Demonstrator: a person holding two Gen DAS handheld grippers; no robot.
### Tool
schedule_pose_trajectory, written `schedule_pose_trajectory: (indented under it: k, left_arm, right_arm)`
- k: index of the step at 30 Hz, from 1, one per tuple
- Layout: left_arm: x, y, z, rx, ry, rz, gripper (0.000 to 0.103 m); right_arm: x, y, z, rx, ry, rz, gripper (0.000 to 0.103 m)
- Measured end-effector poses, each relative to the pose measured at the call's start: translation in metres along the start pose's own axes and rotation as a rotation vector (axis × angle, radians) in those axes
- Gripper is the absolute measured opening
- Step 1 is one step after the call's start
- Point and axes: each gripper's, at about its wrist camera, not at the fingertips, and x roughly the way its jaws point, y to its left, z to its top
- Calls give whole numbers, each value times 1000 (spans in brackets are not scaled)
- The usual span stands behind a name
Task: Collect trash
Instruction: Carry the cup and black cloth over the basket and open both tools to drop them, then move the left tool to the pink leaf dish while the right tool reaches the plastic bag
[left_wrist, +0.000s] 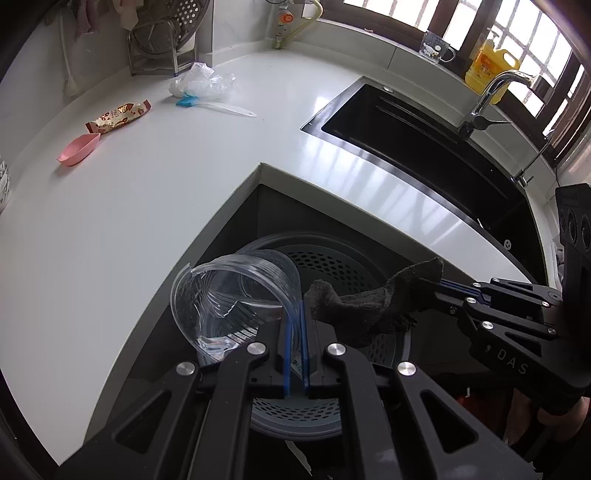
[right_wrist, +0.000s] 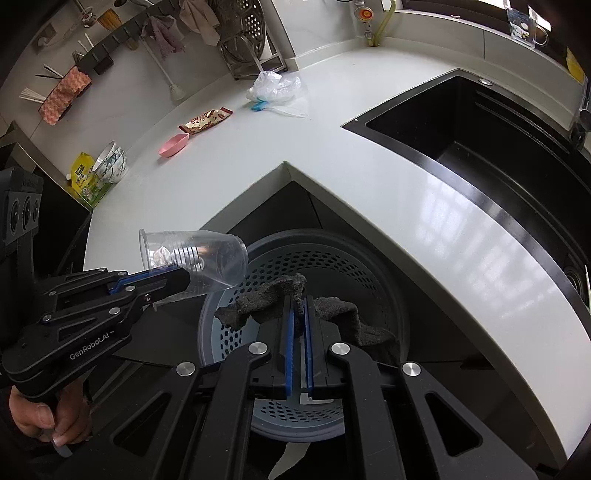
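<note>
A: Left wrist view, entry: left gripper (left_wrist: 294, 334) clamped on cracked plastic cup (left_wrist: 229, 295), above perforated bin (left_wrist: 332, 266) under white countertop (left_wrist: 166, 184).

B: Step?

A: Drop-off, judging so; next calls for release over the opening.

B: Right wrist view?

A: Right gripper (right_wrist: 299, 325) pinching dark sock (right_wrist: 269, 299), over same bin. Snack wrapper (right_wrist: 207, 120), plastic bag (right_wrist: 275, 86) remain beside black sink (right_wrist: 480, 147).

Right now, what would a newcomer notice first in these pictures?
The left gripper pinches a clear plastic cup and the right gripper a dark sock, both above a grey perforated bin under the white counter. A snack wrapper and pink dish lie farther back.
</note>
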Motion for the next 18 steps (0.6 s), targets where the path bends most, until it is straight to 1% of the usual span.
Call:
schedule_pose_trajectory:
  k: [8, 9, 10, 11, 12, 13, 14, 15, 17, 18]
  left_arm:
    - [4, -9, -1, -12, 17, 3, 5]
    - [5, -9, -2, -19, 22, 3, 8]
    - [5, -9, -2, -26, 25, 2, 11]
    - [5, -9, -3, -31, 26, 8, 21]
    - [4, -8, -4, -38, 22, 19, 38]
    - [2, -7, -4, -47, 15, 28, 49]
    - [0, -5, -5, -58, 2, 31, 63]
    - [-3, -4, -6, -68, -9, 31, 65]
    - [-4, -2, -6, -75, -5, 44, 65]
    - [-4, -2, -7, -80, -2, 55, 65]
  right_arm:
    - [2, -12, -3, 16, 33, 20, 6]
    - [1, -13, -4, 17, 35, 21, 7]
    - [-1, -15, -4, 18, 32, 23, 12]
    - [-2, -16, -4, 18, 28, 21, 17]
    - [-5, -17, -5, 18, 21, 15, 27]
    - [-7, -18, -5, 19, 15, 12, 31]
    - [-9, -19, -6, 20, 10, 13, 32]
    - [-10, -20, -6, 20, 8, 13, 32]
    - [-12, -22, -7, 19, 6, 12, 34]
    - [-13, -23, -8, 20, 5, 14, 36]
